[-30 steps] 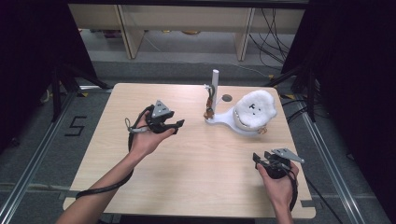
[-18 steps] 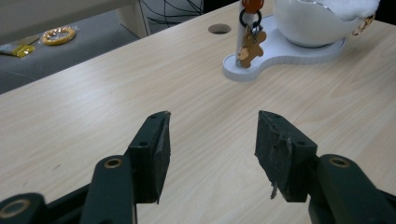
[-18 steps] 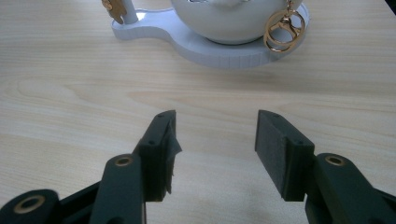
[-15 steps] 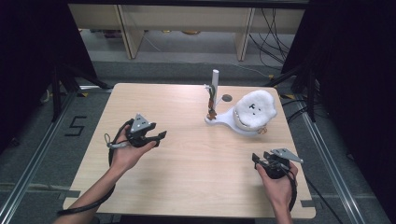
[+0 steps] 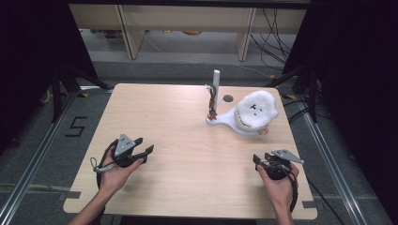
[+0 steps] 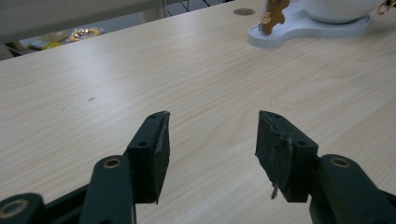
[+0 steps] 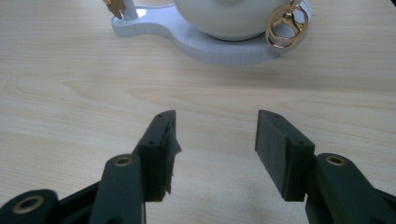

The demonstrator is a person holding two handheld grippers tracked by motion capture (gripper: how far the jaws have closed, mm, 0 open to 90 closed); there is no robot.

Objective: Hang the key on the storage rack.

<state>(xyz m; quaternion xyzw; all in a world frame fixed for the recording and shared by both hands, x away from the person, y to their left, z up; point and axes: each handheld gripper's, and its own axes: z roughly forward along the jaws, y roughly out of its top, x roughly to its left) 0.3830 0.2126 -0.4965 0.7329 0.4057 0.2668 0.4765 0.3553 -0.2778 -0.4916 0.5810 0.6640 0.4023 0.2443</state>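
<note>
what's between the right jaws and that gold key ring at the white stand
Nothing visible. The right gripper is open, with bare table between it and the gold key ring at the white stand.

A single figure "5" (image 5: 76, 127) can be read, marked in dark tape on the grey floor (image 5: 42, 154) to the left of the surface. Small black marks on the white dome (image 5: 256, 110) are too small to read.

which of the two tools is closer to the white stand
The right tool: it sits near the table's right edge, just below the white stand. The left tool is far across the table.
</note>
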